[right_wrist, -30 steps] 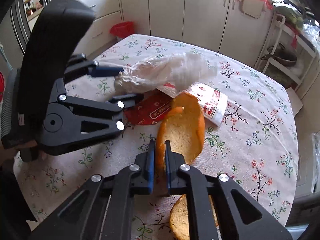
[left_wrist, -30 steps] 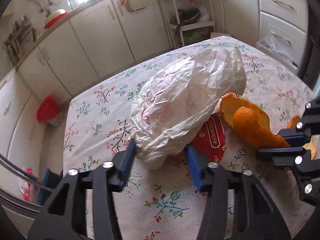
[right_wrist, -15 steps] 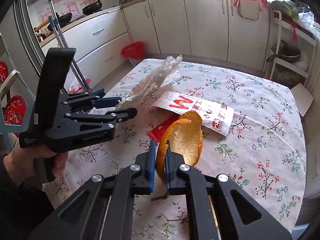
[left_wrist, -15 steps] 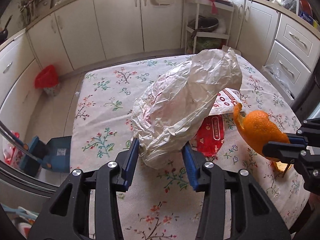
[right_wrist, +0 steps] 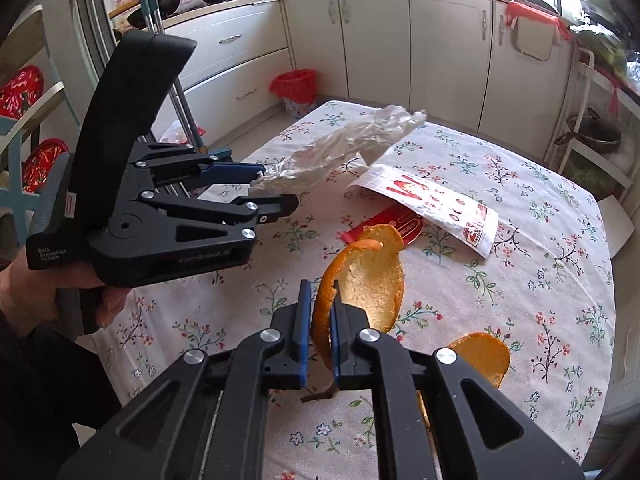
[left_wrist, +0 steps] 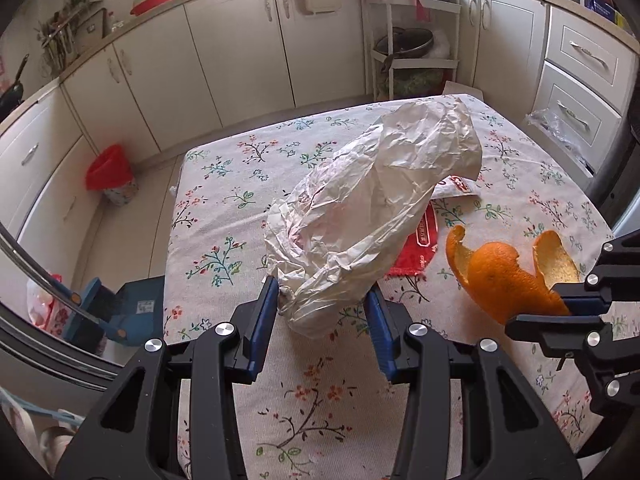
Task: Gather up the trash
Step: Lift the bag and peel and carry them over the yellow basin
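Both grippers angle downward over the floral tablecloth (left_wrist: 224, 208). The left gripper (left_wrist: 322, 312) clamps the near end of a crumpled plastic bag (left_wrist: 372, 216); the bag's long axis runs forward and up, clear of the table. The right gripper (right_wrist: 320, 334) pinches an orange peel (right_wrist: 364, 284) edge-on, the peel standing above its pads.
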The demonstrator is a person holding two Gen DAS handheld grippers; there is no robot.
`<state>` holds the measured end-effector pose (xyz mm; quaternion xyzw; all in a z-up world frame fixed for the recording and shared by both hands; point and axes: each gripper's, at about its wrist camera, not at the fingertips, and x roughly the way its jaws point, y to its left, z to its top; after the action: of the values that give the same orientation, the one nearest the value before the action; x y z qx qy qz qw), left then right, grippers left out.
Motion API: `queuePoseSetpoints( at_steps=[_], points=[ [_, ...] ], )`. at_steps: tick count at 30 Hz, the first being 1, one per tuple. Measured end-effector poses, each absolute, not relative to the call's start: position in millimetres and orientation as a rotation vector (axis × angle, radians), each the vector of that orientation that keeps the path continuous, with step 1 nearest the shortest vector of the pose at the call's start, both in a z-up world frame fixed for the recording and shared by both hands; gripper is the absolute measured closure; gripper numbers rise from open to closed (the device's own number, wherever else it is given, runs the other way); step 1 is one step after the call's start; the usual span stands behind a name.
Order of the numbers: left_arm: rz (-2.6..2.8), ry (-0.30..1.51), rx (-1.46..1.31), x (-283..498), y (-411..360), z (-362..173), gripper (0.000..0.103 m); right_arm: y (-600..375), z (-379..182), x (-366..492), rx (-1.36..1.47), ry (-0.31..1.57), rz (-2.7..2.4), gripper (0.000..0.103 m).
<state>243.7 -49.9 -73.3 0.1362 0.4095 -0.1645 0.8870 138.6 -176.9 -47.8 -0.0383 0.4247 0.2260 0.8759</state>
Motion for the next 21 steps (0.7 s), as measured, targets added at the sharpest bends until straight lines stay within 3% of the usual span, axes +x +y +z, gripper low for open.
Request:
queuePoseSetpoints(
  at_steps=[21],
  points=[
    [-0.373, 0.867, 0.185, 195.0, -37.9, -62.5, 0.062, -173.1, -36.3, 100.2, -0.077, 0.855, 0.524, 0.094]
  ],
)
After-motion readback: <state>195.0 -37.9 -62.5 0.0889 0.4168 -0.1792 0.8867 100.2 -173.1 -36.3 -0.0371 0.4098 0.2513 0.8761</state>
